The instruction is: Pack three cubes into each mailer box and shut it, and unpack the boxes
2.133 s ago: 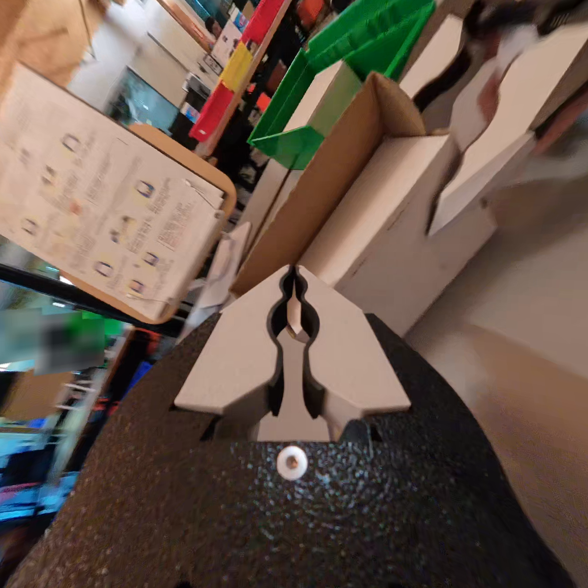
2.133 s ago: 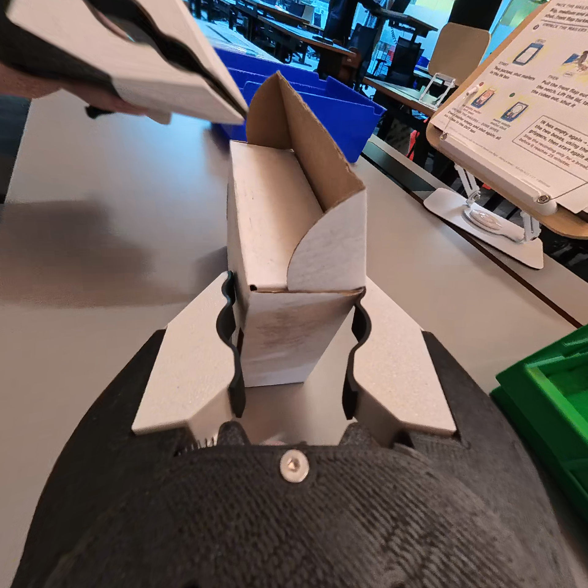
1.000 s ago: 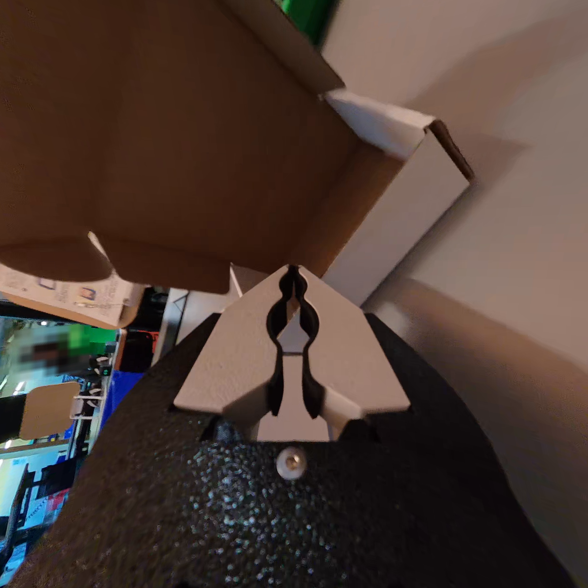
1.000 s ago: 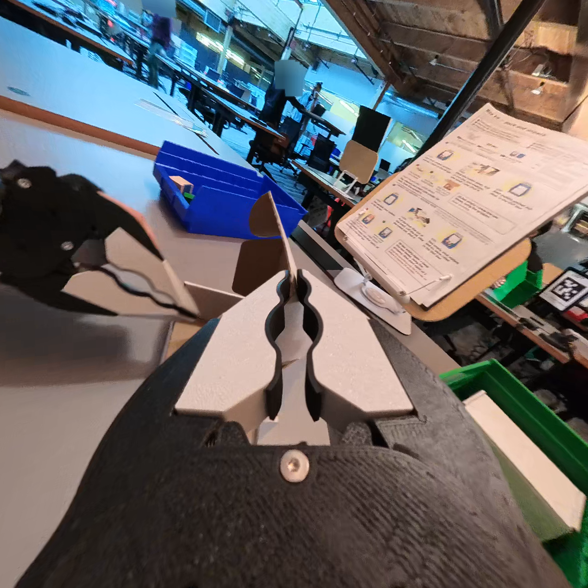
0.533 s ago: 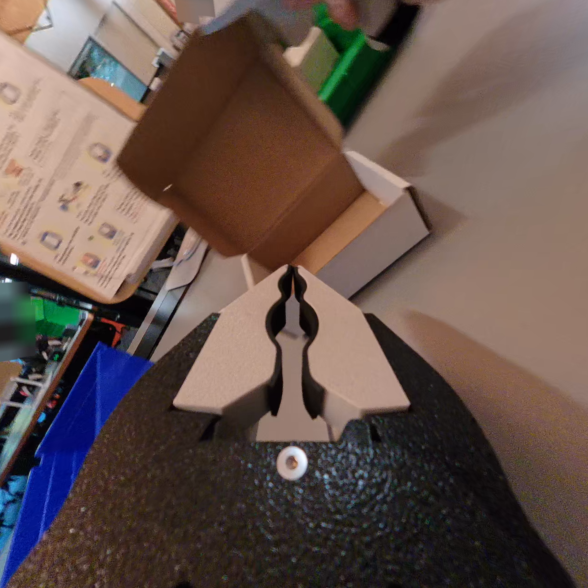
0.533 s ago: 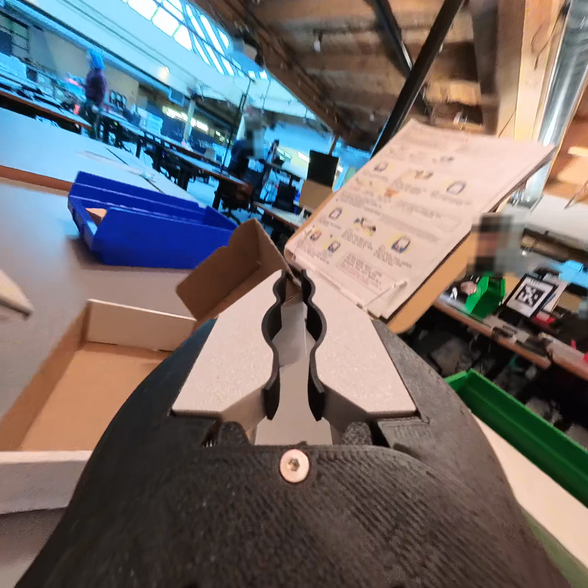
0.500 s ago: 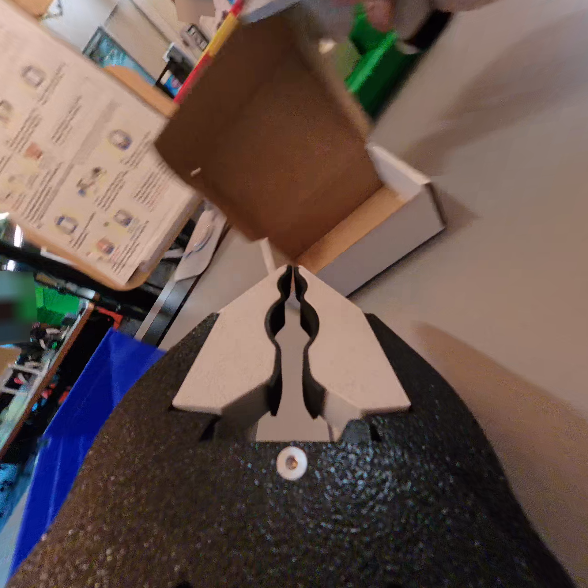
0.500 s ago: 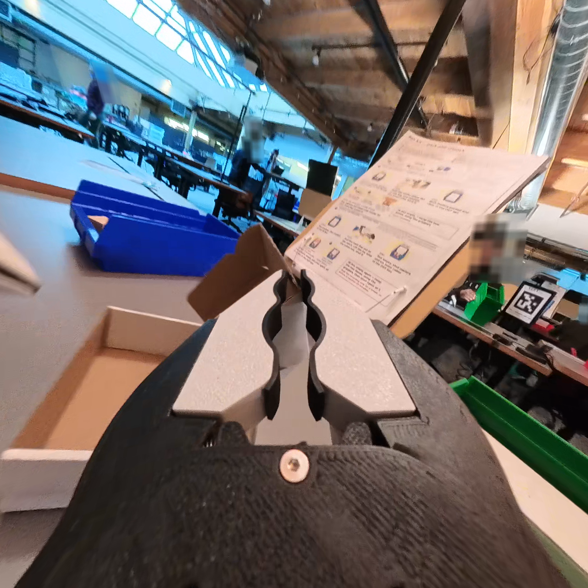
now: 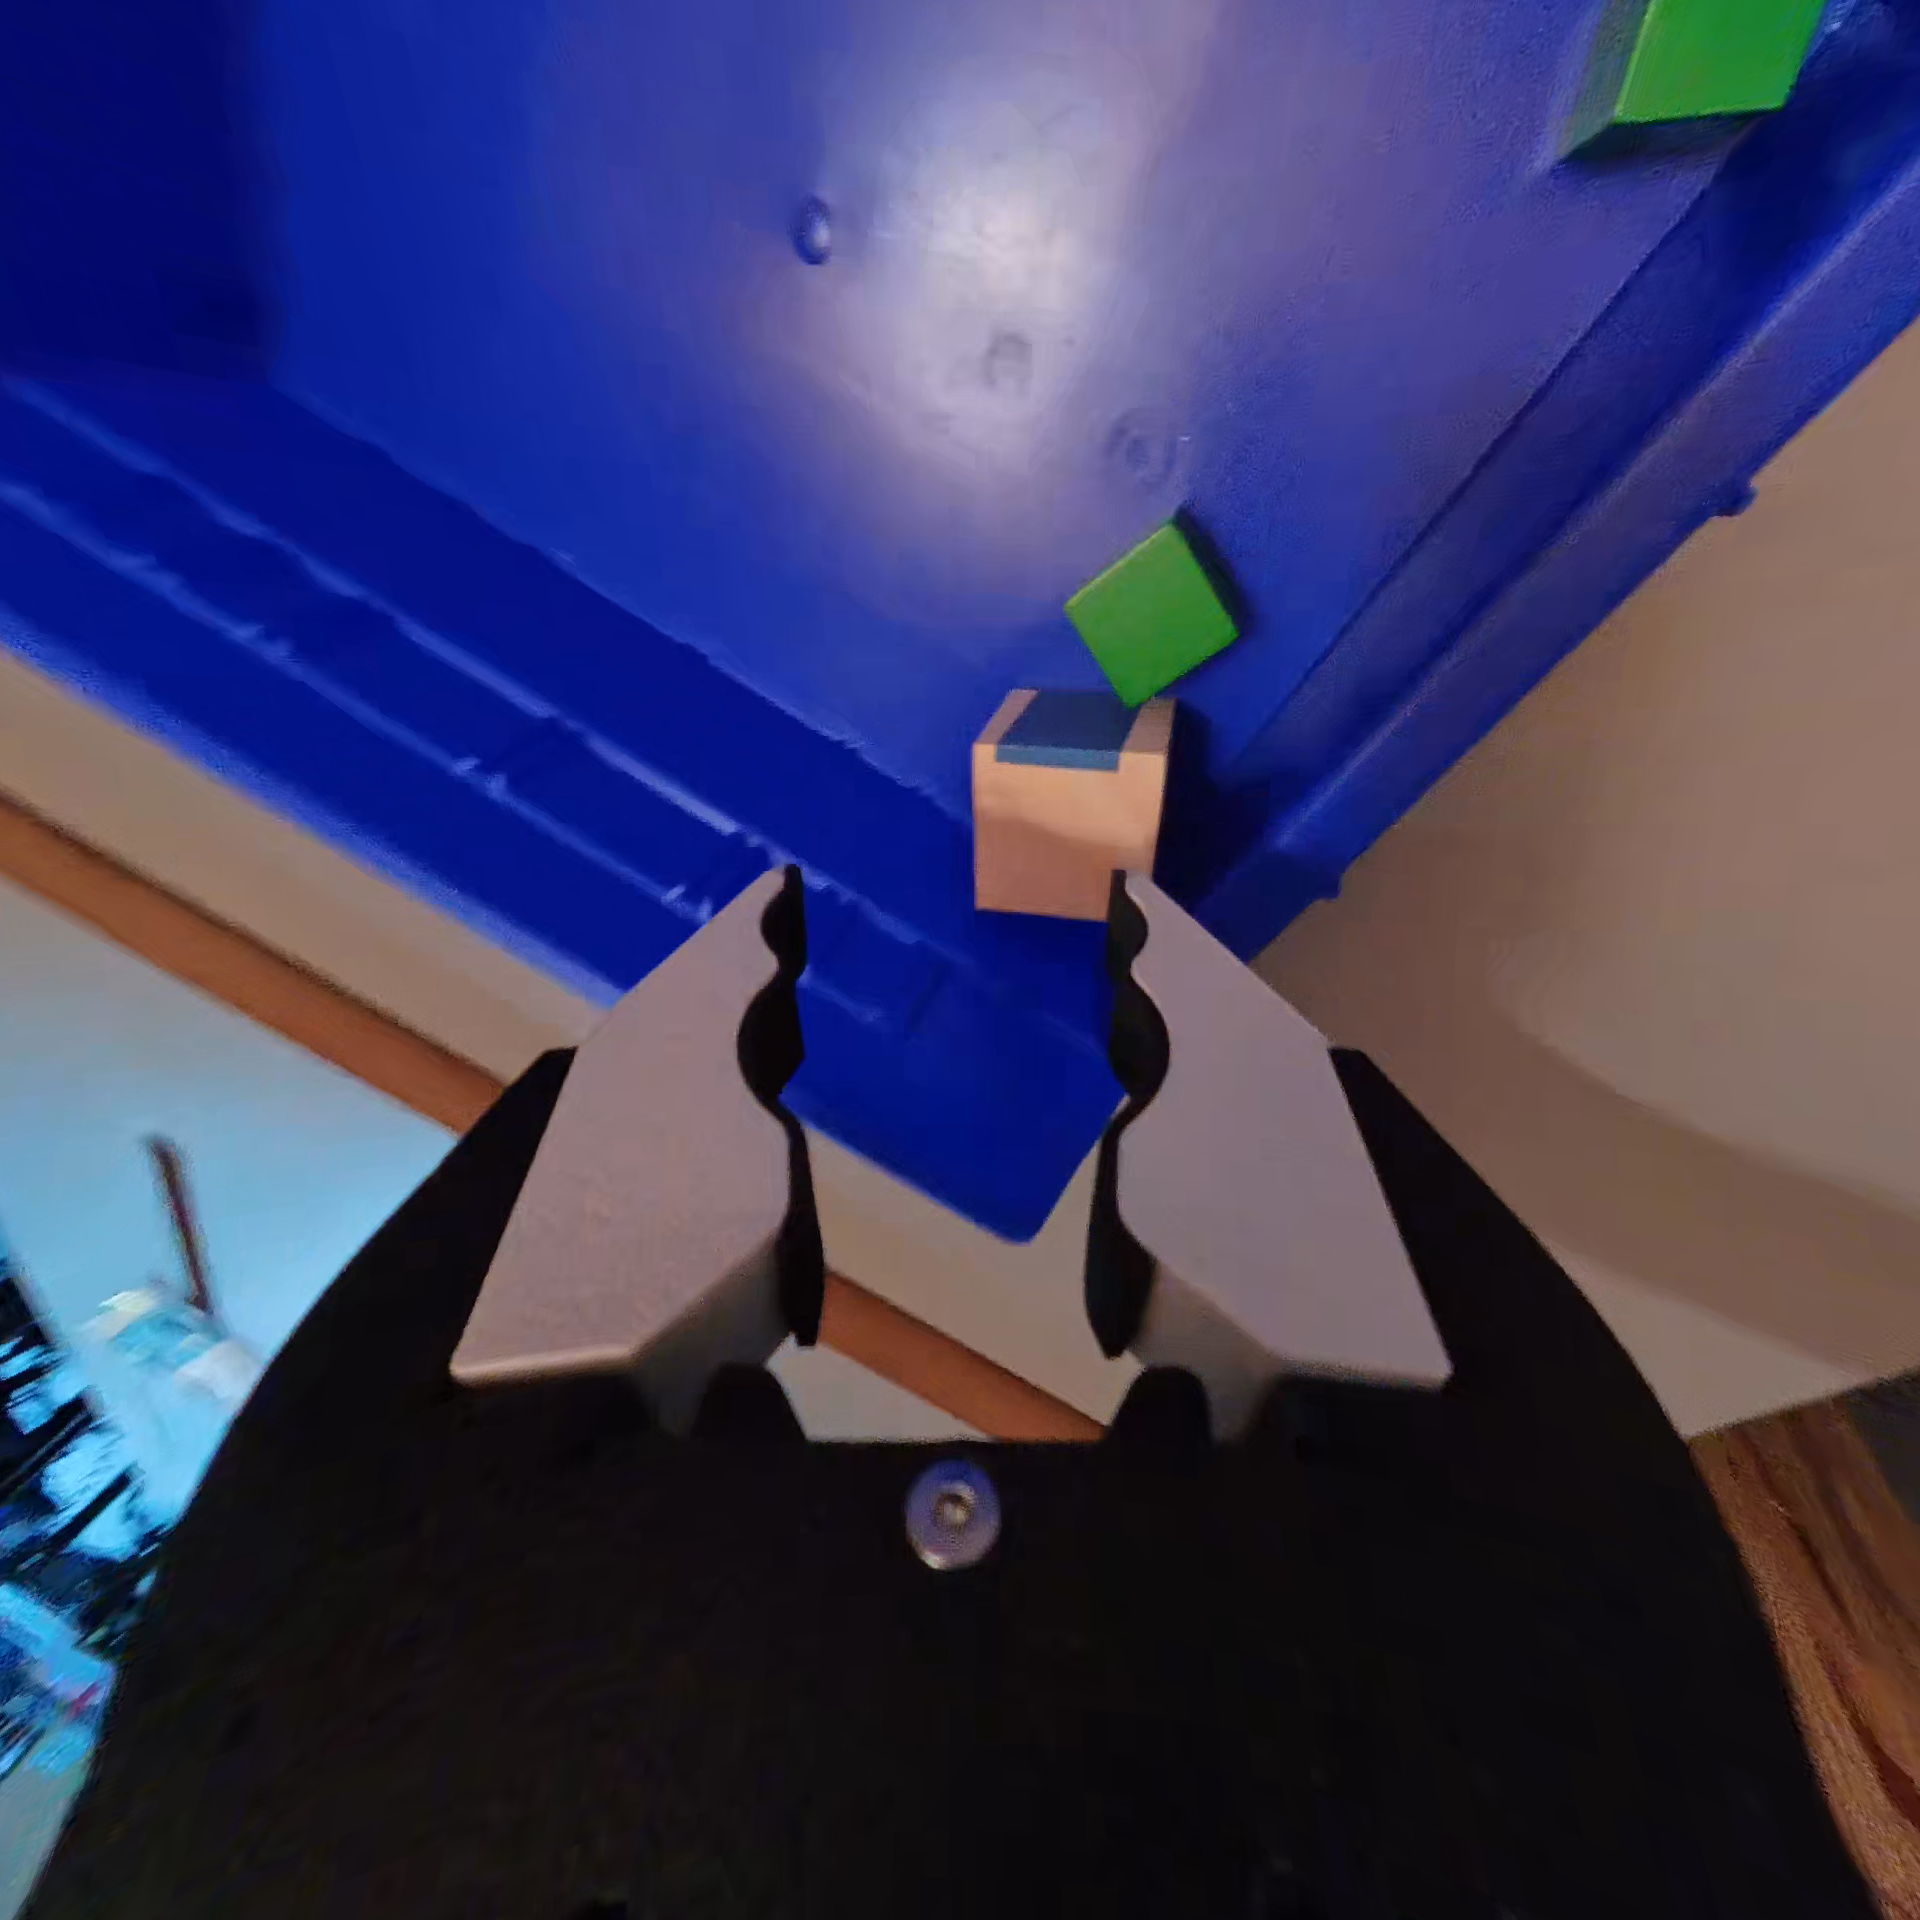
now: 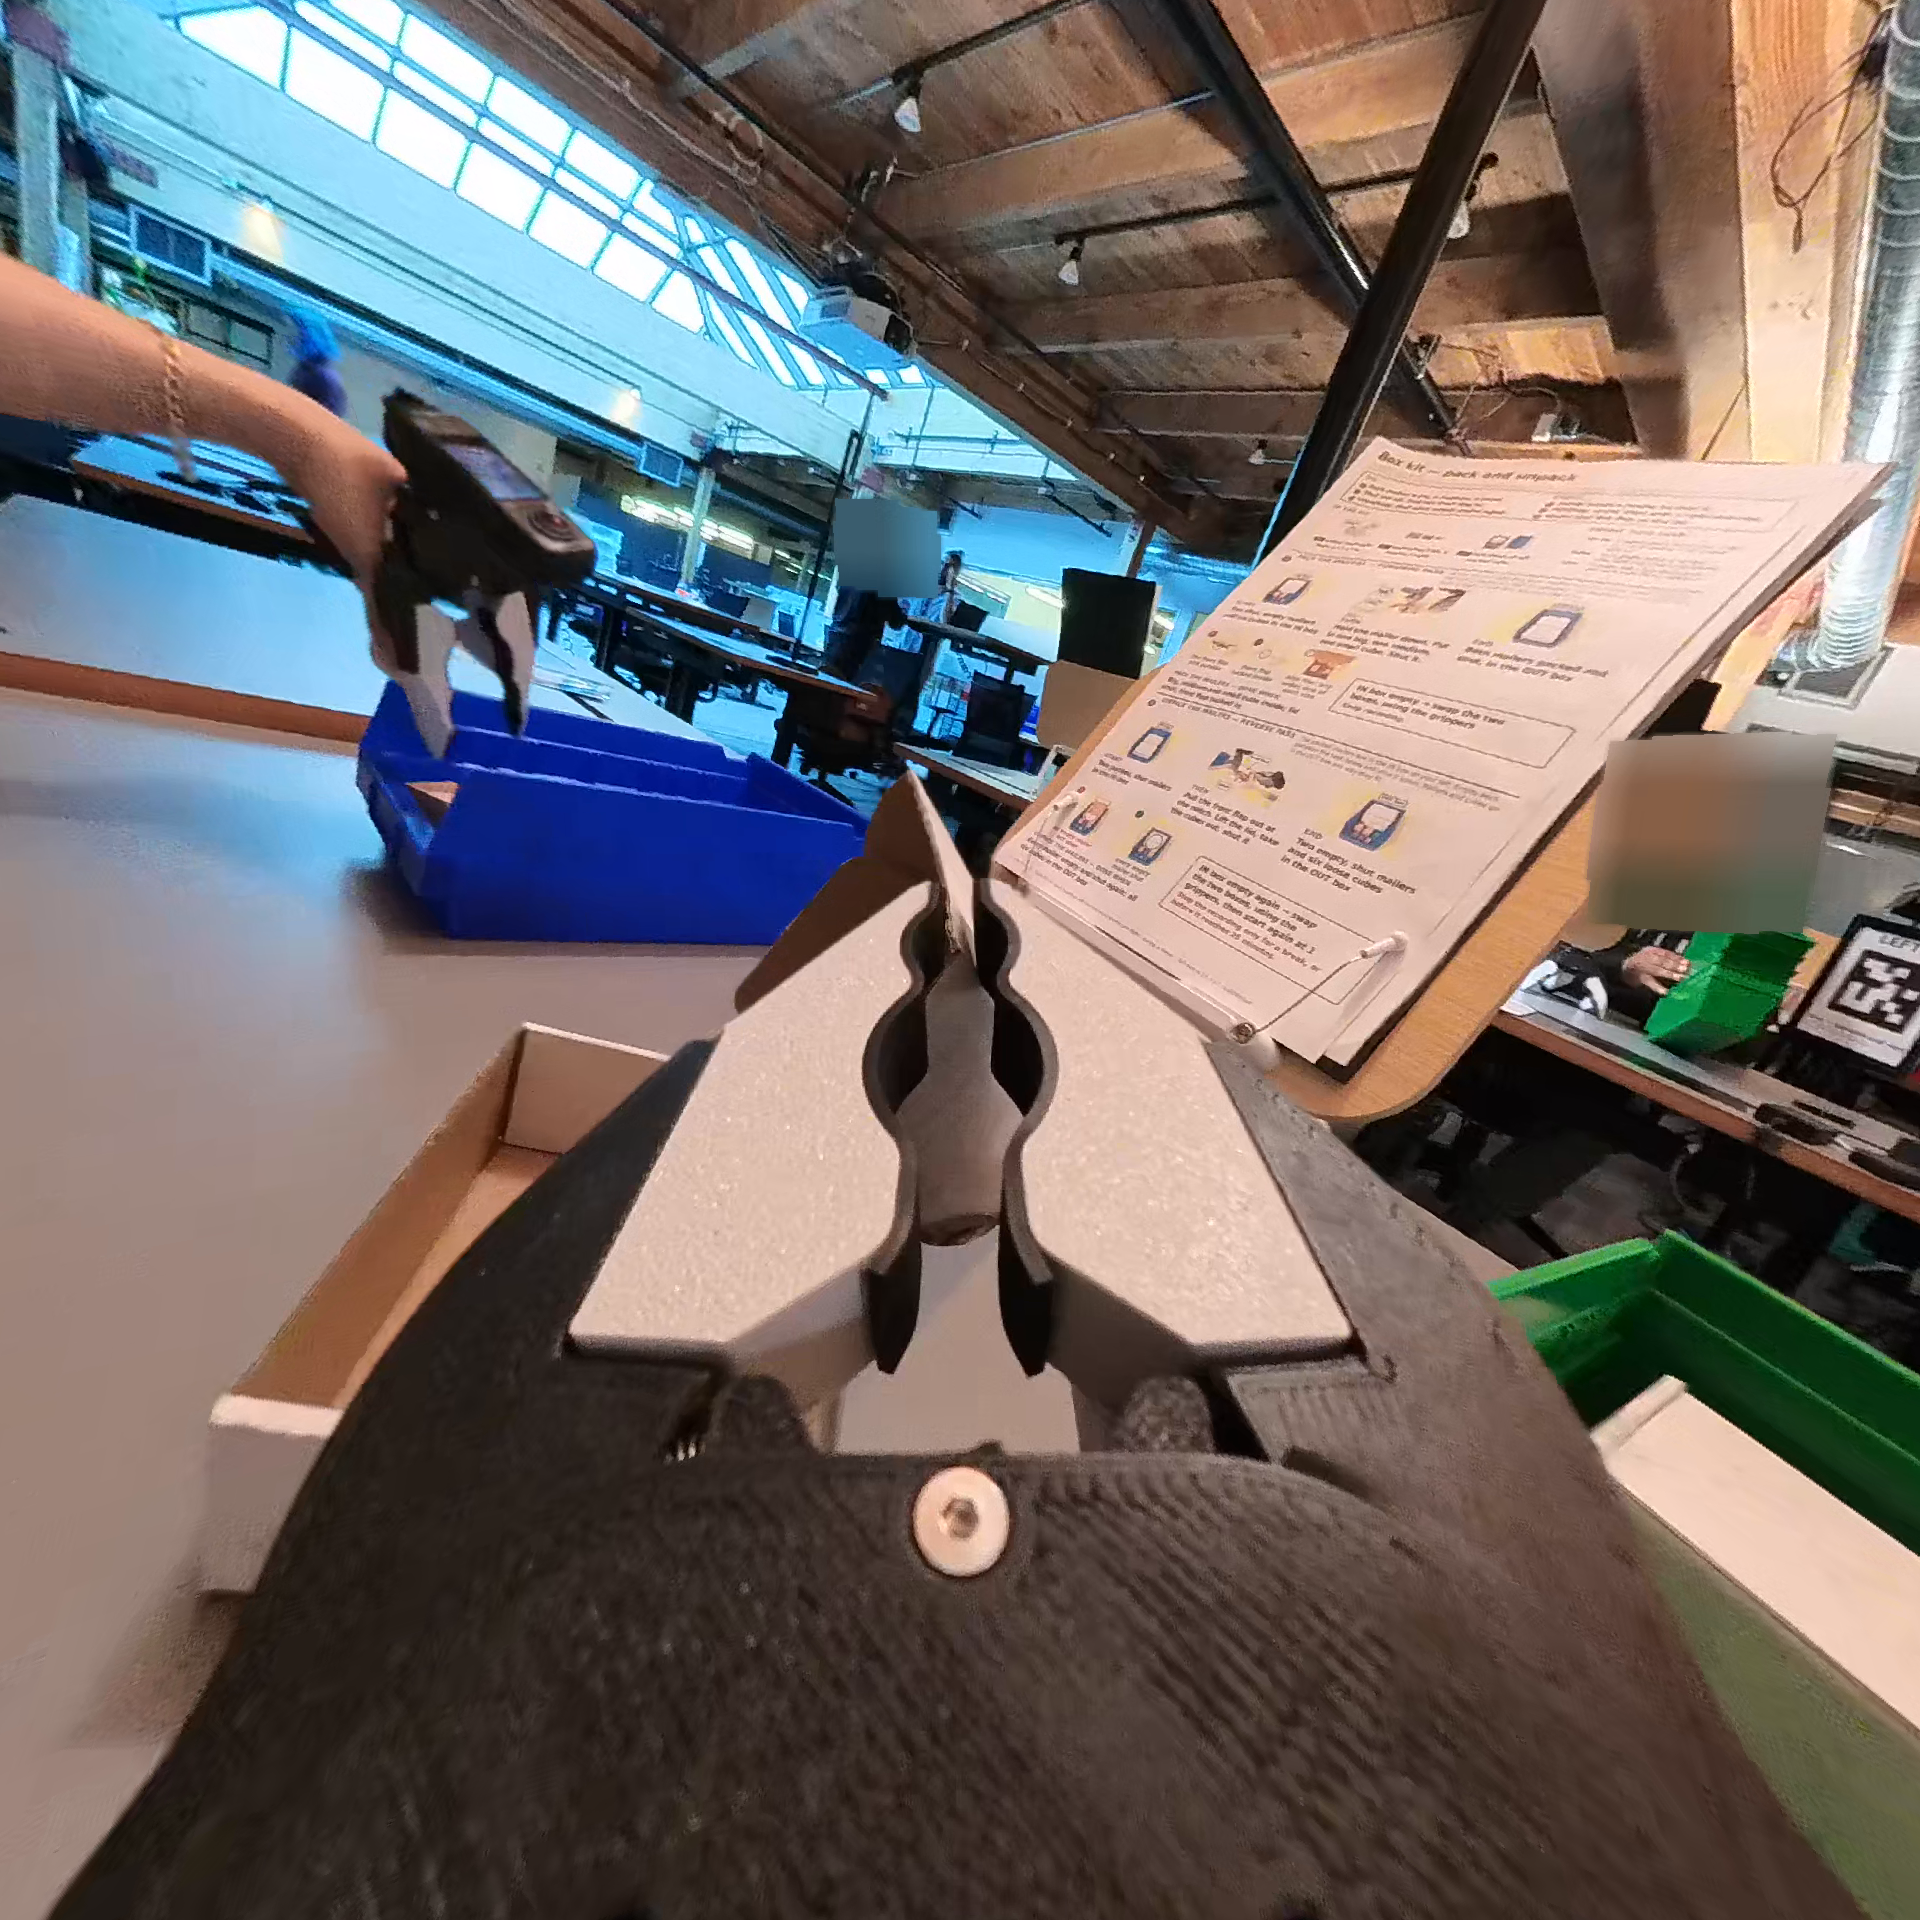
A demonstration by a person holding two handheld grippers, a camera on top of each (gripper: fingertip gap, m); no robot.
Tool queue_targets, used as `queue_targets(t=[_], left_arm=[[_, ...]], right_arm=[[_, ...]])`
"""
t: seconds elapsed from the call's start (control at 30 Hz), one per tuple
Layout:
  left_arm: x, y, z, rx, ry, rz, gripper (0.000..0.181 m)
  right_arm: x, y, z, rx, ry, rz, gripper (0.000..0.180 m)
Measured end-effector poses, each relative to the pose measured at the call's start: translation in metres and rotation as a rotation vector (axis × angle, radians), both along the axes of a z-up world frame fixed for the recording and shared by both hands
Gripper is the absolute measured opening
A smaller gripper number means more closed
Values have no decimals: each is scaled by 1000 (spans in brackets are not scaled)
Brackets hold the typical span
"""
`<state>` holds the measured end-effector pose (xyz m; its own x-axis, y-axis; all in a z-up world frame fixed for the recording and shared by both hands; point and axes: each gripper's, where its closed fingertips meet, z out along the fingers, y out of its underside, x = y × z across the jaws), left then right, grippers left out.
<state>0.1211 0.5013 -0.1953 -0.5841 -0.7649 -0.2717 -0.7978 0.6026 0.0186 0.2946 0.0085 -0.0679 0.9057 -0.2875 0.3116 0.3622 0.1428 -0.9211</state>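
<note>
L gripper [image 9: 951, 883] sits lower centre of the left wrist view, jaws spread wide w/ nothing between them. It points down into the blue bin [image 9: 582, 343], which fills the upper part of that frame. Just past the right fingertip, near the bin's corner, sits a tan cube w/ a blue top face [image 9: 1070, 816], right beside the tip; can't tell if they touch. A green cube [image 9: 1151, 611] lies just above it in frame, their corners meeting or overlapping. Another green cube [image 9: 1704, 73] is at the upper right edge, by the bin's wall. Grey table [image 9: 1621, 935] shows right of the bin, w/ a wood edge strip lower left.

In the right wrist view the L gripper [image 10: 473, 686] shows far off, upper left, held by a hand [image 10: 343, 488], fingers apart, tips over the blue bin [image 10: 623, 852] on the table [image 10: 187, 987].

R gripper [image 10: 961, 904] is centre frame, jaws pressed together, pinching a thin cardboard flap of the mailer box [image 10: 416, 1226]. The box lies open on the table, lower left of the gripper, brown inside & white outside; what's visible of the interior has no cubes in it. Its lid stands up behind the fingertips.

Instruction sheet on a wooden board [image 10: 1455, 748] leans at the upper right. Green bin [image 10: 1766, 1351] sits at the right edge, w/ a white box [image 10: 1766, 1507] in it, lower right.
</note>
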Motion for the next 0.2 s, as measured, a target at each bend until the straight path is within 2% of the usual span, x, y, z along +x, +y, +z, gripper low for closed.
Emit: queue_targets(t=[0.07,0.13,0.2], left_arm=[[0,-5,-16,-62,61,16,56],[2,-2,-22,-41,97,17,61],[1,-6,-24,-53,141,27,55]], right_arm=[[4,0,-3,-2,-11,-32,3],[3,1,-4,10,-7,-27,3],[3,2,-3,21,-9,-32,3]])
